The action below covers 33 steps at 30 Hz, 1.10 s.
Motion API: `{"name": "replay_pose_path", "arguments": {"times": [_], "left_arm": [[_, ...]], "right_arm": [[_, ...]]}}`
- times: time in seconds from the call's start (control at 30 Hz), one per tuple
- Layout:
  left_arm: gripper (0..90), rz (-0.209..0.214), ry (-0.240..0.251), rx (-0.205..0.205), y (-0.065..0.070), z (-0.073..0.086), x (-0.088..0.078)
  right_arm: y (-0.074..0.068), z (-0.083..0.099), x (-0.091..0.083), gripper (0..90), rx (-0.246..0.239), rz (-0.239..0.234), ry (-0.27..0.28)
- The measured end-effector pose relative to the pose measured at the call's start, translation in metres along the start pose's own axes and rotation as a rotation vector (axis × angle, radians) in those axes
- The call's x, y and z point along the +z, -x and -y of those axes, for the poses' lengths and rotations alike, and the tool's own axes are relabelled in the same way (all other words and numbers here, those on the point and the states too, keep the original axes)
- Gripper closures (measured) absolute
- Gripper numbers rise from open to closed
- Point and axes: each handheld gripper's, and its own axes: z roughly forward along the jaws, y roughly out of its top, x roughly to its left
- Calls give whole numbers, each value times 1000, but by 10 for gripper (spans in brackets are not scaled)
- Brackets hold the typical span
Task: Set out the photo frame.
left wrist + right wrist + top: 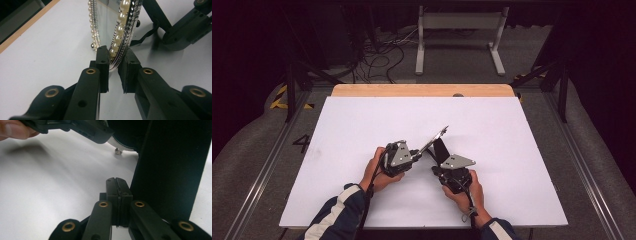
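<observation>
**High view: frame held at its left edge, stand leg facing the right tongs**

High view shows a picture frame [433, 141] propped on the white table [512, 130], tilted, its long axis running diagonally from near-left up to far-right. Its black stand leg [440, 148] drops from the back toward the right gripper [447, 167].

Left gripper [416, 154]: in the left gripper view its pads pinch the pearl-trimmed silver rim [120, 53] of the frame at its lower edge, one pad on the glass side, one on the back. The grip looks secure.

Right gripper: in the right gripper view the jaws are pressed fully together with nothing between them. The stand leg [172, 167] rises as a broad black panel immediately to their right, very near; contact cannot be confirmed.

Judgement: the frame is steadied by the left hand [379, 172], and the right hand [464, 192] is the nearer to the stand leg. Any adjustment of that leg falls to the right tongs, which would need to spread first or push with closed tips.
</observation>
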Motion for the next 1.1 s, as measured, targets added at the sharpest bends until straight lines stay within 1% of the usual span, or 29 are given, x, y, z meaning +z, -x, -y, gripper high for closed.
{"name": "replay_pose_path", "arguments": {"times": [0.17,0.27,0.3,0.67,0.73,0.87,1.0,1.1], "left_arm": [[788,-2,-3,9,1,-1,0],[787,-6,-6,10,2,-1,0],[786,-5,-8,17,3,-2,0],[773,5,-17,39,7,-5,-1],[769,9,-15,31,8,-6,-1],[769,7,-21,45,10,-7,-2],[763,11,-24,32,12,-7,-3],[762,9,-26,39,13,-8,-3]], "right_arm": [[4,1,0,900,-4,-13,0],[7,1,-1,900,6,-22,1],[8,2,-1,900,7,-22,0],[16,2,-4,900,10,-16,-12],[19,2,-5,900,15,-25,-10],[22,2,-5,900,10,-22,-11],[23,2,-5,900,5,-24,-17],[24,2,-6,900,-2,-22,-21]]}}
